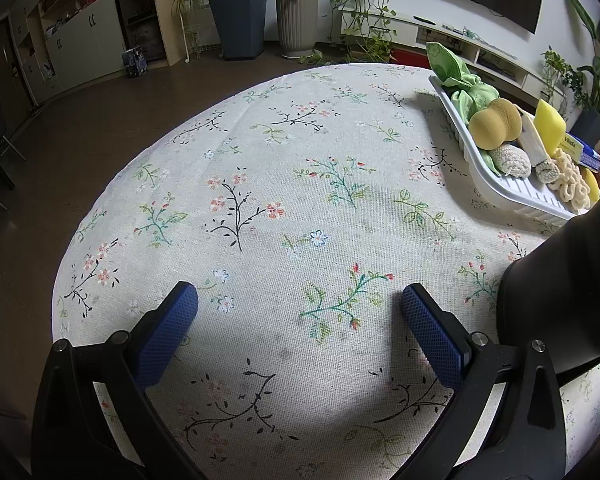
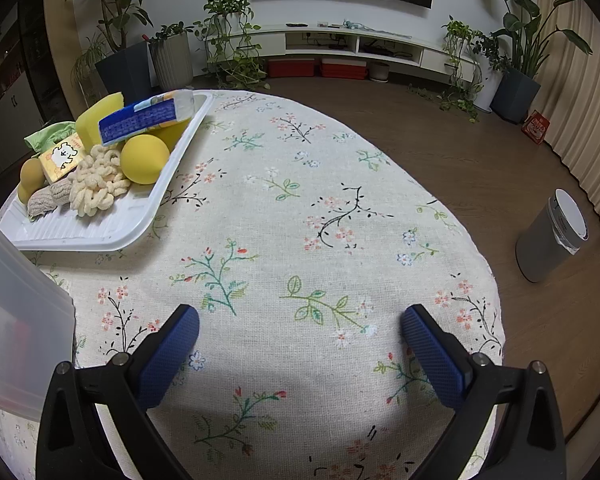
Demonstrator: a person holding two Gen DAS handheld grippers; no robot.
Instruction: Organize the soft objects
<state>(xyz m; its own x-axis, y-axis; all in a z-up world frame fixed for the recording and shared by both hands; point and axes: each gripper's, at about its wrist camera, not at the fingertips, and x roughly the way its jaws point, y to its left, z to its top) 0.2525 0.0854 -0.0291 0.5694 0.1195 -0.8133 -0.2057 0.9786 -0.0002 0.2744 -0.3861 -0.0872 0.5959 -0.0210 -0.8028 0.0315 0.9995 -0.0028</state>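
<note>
1. Left wrist view: left gripper [image 1: 299, 300] spread wide, nothing between the blue pads [image 1: 168, 332], hovering over bare flowered tablecloth [image 1: 260, 152].
2. Same view: white tray [image 1: 500, 192] off to the far right, well apart from the tool, piled with soft things: green cloth [image 1: 456, 76], tan sponge [image 1: 496, 122], knitted scrubber [image 1: 512, 162], yellow sponge block [image 1: 550, 126], looped cream scrubber [image 1: 572, 180], tissue pack [image 1: 584, 152].
3. Same view: dark bulky shape [image 1: 560, 280] at the right edge, partly covering the tray's near corner; too close and blurred to identify.
4. Right wrist view: right gripper [image 2: 300, 320] likewise fully parted and empty, poised above the cloth, touching nothing.
5. Same view: tray [image 2: 80, 232] up and to the left, holding a yellow ball [image 2: 145, 159], a blue-and-white tissue pack [image 2: 148, 118] lying on top, a small packet with a cartoon animal [image 2: 62, 158], the looped scrubber [image 2: 96, 188].
6. Same view: translucent plastic bin [image 2: 16, 312] just at the left edge, near the tray's front corner, probably the place for sorted items.
7. Step in hand, as a judgement: the very start, nothing picked yet, all soft items sitting in the tray.
8. Next move, probably: a reach up-left with the right tool toward one item on top of the pile, closing gently since everything there looks squashy and easily dragged along with its neighbours.
</note>
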